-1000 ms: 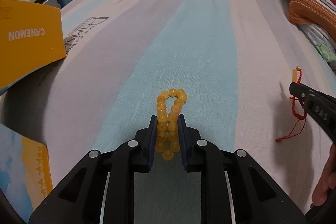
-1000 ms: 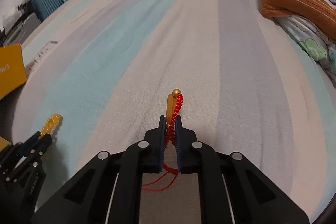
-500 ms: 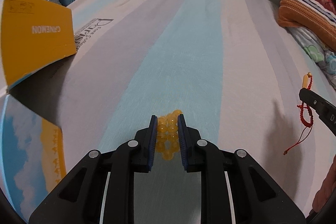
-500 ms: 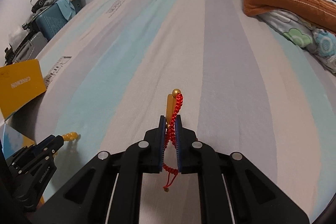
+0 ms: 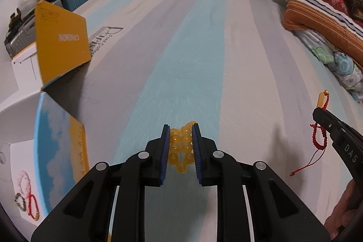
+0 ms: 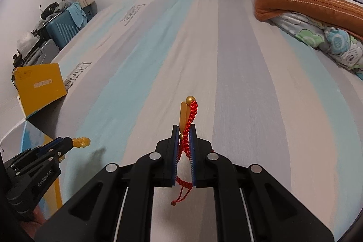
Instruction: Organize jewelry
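While both claws hang over the striped bed (image 5: 186, 42), each one holds a piece of jewelry. Far on the left sits an open white box with a yellow and blue lid (image 5: 61, 42). A few small bead bracelets (image 5: 25, 192) already lie inside it. I think the two new pieces should go there too.

The left claw (image 5: 180, 146) is squeezed shut on a bracelet of round yellow glassy beads (image 5: 181, 146). The beads are bunched between the blue pads, and a few poke out past the tips. The right claw (image 6: 186, 144) is pinched tight on a red woven cord bracelet with a thin gold bar (image 6: 189, 119). Its loose red tail dangles under the claw.

What could go wrong? The round beads are smooth, so a quick swing could let them slip out. The dangling red tail could snag on the box edge or on the lid that stands up. The two claws could also bump if both go to the box together.

The bed in front is wide and bare, so there is lots of room. The striped pillow and flowery blanket (image 6: 317, 3) sit well off to the right.
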{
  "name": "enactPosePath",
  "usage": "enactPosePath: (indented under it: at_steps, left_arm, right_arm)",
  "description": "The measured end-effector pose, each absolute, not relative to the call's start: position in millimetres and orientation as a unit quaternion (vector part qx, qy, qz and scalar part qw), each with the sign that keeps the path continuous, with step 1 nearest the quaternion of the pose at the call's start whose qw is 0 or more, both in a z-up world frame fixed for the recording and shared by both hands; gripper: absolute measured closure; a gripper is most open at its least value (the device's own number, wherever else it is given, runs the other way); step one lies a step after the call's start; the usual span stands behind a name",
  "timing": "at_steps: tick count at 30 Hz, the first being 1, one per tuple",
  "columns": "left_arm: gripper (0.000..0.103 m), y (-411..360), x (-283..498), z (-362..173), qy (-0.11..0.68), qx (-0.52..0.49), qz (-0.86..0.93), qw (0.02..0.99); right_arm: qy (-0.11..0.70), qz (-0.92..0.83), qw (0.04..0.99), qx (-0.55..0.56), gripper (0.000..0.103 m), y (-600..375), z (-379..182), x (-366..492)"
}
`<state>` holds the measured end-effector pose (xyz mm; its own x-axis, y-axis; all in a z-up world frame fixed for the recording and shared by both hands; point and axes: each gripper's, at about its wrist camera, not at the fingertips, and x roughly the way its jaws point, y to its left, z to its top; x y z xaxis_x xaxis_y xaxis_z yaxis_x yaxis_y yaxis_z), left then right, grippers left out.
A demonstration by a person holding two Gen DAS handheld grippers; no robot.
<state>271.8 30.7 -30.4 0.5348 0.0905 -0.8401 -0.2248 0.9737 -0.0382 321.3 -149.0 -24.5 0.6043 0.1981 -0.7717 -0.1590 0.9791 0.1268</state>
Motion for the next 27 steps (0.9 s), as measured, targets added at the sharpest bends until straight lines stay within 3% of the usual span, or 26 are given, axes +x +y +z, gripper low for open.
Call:
enactPosePath:
  at_steps: [17,18,27]
  left_arm:
    - [0.084,33.0,215.4,11.3,0.471,-0.067,0.07,0.877]
    - [0.102,34.3,210.7,15.2,0.468,-0.068,0.068,0.879]
    - [0.103,45.0,179.8,35.8,0.464,-0.066,0.058,0.881]
  right_arm:
    - [0.428,0.101,0.898,0.006,0.095,-145.9,13.8,240.1]
    - [0.428,0.103,0.898,0.006,0.095,-144.9,16.2,235.3]
    - [0.424,0.112,0.899,0.002,0.095,-131.7,35.1,202.5]
